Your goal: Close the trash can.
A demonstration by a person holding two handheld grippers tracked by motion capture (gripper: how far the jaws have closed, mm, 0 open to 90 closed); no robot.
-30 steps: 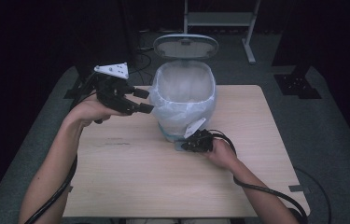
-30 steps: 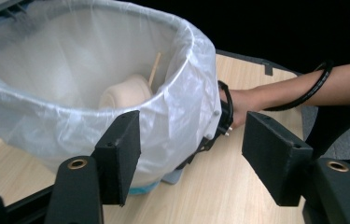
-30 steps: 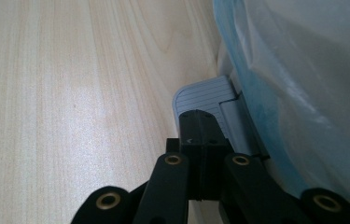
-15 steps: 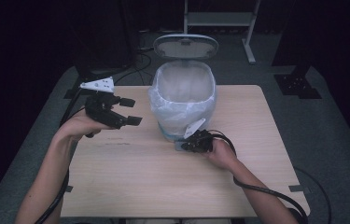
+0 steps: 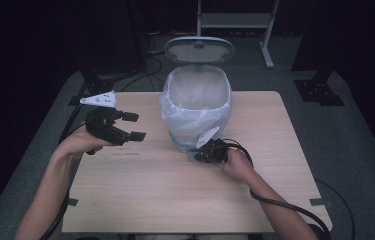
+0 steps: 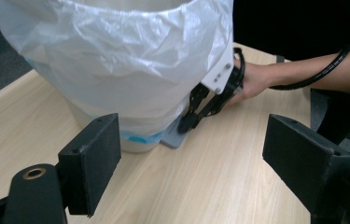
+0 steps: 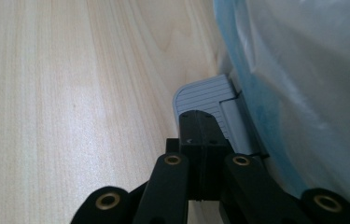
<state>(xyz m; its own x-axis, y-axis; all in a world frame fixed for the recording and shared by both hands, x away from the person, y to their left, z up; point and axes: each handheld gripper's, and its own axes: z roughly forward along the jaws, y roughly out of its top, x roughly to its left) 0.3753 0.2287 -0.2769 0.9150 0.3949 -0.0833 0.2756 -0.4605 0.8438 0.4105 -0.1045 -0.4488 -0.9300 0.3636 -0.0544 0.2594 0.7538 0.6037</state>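
My right fingers (image 7: 199, 135), pressed together on the bin's pedal (image 7: 205, 100), could slip off so the lid (image 5: 198, 49) slams, while my left fingers (image 5: 134, 126) stay spread, holding nothing.

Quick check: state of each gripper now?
Left gripper: open, holding nothing, beside the bin.
Right gripper: jaws together, tips on the bin's pedal, gripping nothing.
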